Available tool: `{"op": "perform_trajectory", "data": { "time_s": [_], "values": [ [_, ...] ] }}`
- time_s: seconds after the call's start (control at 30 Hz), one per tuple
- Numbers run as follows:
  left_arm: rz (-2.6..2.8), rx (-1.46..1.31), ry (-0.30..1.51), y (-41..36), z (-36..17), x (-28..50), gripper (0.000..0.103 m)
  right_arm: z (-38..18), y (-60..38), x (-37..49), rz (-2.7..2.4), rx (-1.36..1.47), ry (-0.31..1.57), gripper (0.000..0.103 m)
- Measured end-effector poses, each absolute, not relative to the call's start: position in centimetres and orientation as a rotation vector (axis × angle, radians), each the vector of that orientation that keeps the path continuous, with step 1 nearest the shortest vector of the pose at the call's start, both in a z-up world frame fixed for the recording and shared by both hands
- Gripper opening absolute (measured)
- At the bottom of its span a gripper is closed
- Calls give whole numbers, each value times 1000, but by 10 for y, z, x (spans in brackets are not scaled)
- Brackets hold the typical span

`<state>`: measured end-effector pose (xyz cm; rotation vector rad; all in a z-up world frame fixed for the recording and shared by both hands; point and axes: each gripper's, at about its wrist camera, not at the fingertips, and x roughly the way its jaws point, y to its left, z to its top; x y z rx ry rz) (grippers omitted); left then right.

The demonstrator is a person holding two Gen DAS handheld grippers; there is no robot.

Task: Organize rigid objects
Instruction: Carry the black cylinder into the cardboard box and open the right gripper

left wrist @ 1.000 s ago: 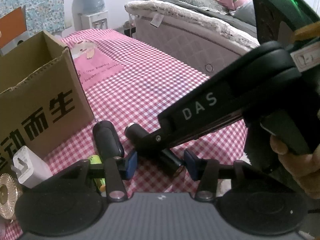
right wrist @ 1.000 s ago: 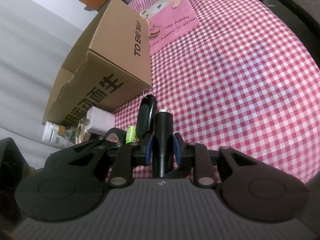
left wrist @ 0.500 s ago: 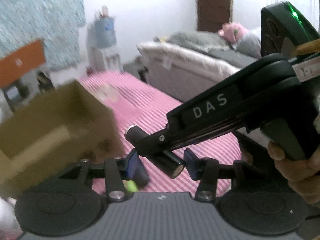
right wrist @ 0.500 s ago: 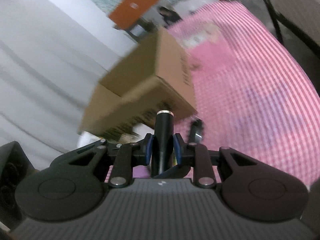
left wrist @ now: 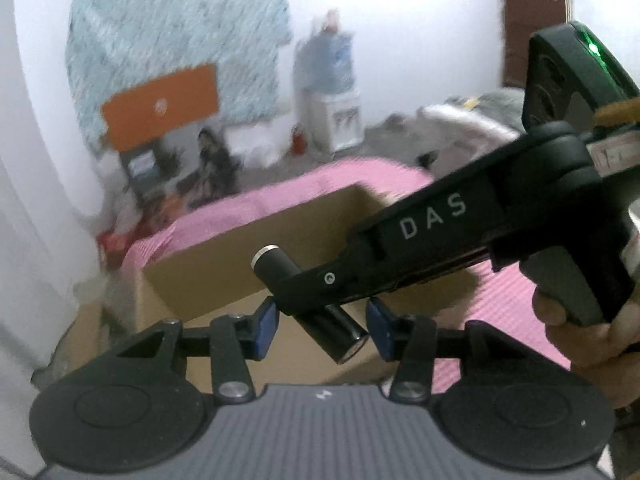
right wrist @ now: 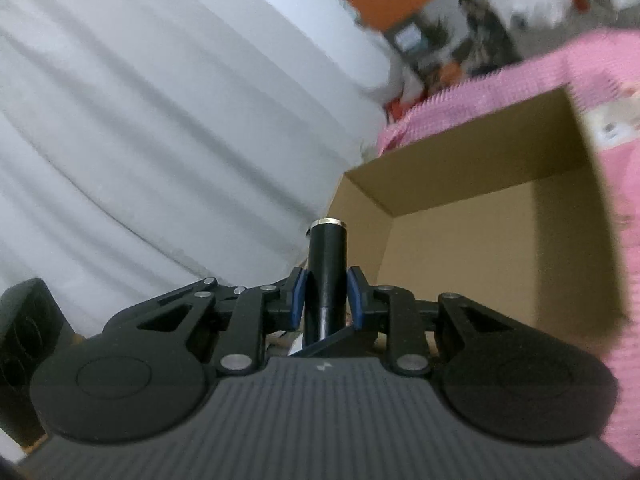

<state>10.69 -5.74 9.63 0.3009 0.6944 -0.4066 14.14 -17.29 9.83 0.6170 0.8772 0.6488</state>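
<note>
A black cylinder with a silver rim (right wrist: 328, 248) sits between the blue pads of my right gripper (right wrist: 327, 296), which is shut on it. In the left wrist view the same cylinder (left wrist: 276, 264) slants across, with the right gripper (left wrist: 298, 286) reaching in from the right and a hand (left wrist: 580, 328) on its handle. My left gripper (left wrist: 322, 328) is open. Its pads (left wrist: 266, 324) flank the cylinder's lower end without touching it. An open cardboard box (right wrist: 460, 152) lies ahead and below, with its inside bare where it shows. The left wrist view shows the box (left wrist: 224, 276) just behind the cylinder.
The pink checked tablecloth (left wrist: 520, 292) spreads right of the box. A white curtain (right wrist: 160, 120) hangs on the left. Farther back are an orange carton (left wrist: 160, 104), a water dispenser (left wrist: 328, 92) and a bed (left wrist: 460, 120). Both views are motion-blurred.
Both grippers have risen from the tabletop with the cylinder and swung toward the box. The small items on the cloth have dropped out of view, and the box's open top now shows.
</note>
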Motion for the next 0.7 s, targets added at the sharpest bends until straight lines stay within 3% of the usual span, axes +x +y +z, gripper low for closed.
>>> {"op": "perform_trajectory", "data": {
  "time_s": [0.3,0.7],
  "values": [
    [-381,228,946,-12,49,211,49,42,-119,254,571,672,1159,21],
    [-338,256,954,6,40,238,49,-24,-98,302,439,665,1326,23]
  ]
}}
